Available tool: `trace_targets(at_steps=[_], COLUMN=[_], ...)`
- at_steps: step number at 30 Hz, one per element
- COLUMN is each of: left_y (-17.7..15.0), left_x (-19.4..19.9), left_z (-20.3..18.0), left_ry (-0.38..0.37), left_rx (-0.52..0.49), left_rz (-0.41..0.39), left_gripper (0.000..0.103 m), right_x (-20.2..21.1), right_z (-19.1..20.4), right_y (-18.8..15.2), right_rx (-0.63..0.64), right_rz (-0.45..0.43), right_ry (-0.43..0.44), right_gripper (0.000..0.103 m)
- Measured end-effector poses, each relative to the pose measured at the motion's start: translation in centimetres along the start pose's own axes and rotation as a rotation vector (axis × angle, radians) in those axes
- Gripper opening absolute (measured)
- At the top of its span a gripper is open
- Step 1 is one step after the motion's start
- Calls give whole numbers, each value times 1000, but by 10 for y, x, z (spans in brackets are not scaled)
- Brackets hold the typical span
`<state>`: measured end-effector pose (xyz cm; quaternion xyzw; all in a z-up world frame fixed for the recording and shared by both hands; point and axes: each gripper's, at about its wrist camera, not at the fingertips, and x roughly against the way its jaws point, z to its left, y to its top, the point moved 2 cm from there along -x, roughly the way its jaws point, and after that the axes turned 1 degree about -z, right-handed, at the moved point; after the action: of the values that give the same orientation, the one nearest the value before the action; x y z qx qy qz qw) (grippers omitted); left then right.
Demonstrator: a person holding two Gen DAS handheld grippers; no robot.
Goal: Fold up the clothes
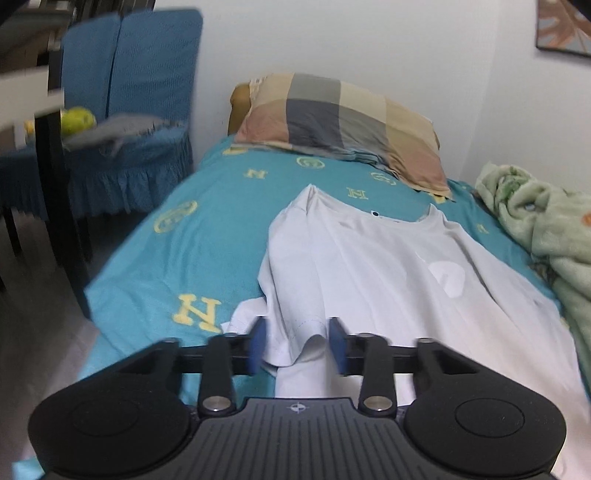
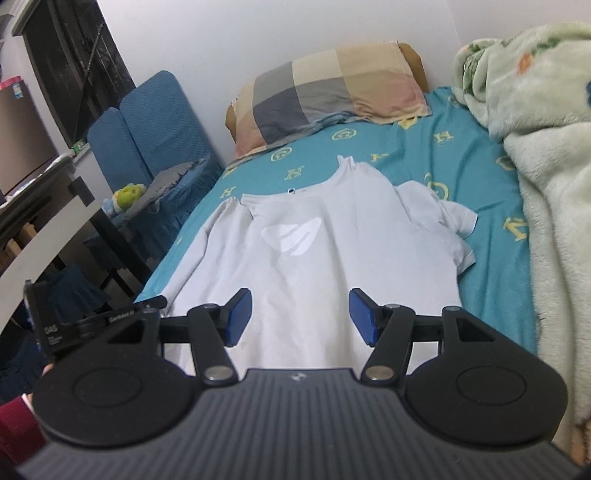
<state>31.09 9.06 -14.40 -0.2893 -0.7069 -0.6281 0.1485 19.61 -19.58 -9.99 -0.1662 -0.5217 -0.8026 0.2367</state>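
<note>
- T-shirt, white, lies spread front-up on the bed, collar toward the pillow, hem toward both sets of jaws.
- Left gripper: jaws parted, with a raised fold of the shirt's edge standing between the blue pads; the pads do not press the cloth, so the jaws are released.
- Right gripper: jaws spread wide and released above the lower body of the T-shirt; flat cloth shows between the pads, nothing grasped.
- Left wrist view only: the sleeve ahead of the left jaws is folded in over the shirt body; a framed picture hangs on the wall.
- Right wrist view only: the opposite sleeve lies spread out ahead and right of the jaws; the left gripper's body appears at the left edge.
- Bed carries a teal sheet with yellow letters; a pale green blanket is heaped right of the jaws.
- Blue-covered chairs and a desk stand left of the bed.
</note>
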Motion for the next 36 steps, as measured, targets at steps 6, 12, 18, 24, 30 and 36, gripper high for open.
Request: trace_targets(at_steps=[6,12,18,24,30,36], left_y=[24,67,135,139,109,76], left_x=[5,14,-26,-88,-92,-47], left_z=[20,45,89,138,174,173], left_ry=[-18,-2,160,338,267,160], left_rx=[106,180,208,245,447,598], left_rz=[-79,-177,-185,-40,4,24], left_gripper=[2,2,2,2,14,47], right_x=[-20,-21,-33,-51,-59,-54], right_z=[-2,3,1,-5,-8,-4], right_y=[-8,-7,-8,-8,-9,-8], right_rx=[-13,-11,-5,-18,-29,-20], right_rz=[55,53,69,90,96,78], right_ry=[4,0,-16,-19,-14,-15], right_gripper=[61,61,61,61,61,61])
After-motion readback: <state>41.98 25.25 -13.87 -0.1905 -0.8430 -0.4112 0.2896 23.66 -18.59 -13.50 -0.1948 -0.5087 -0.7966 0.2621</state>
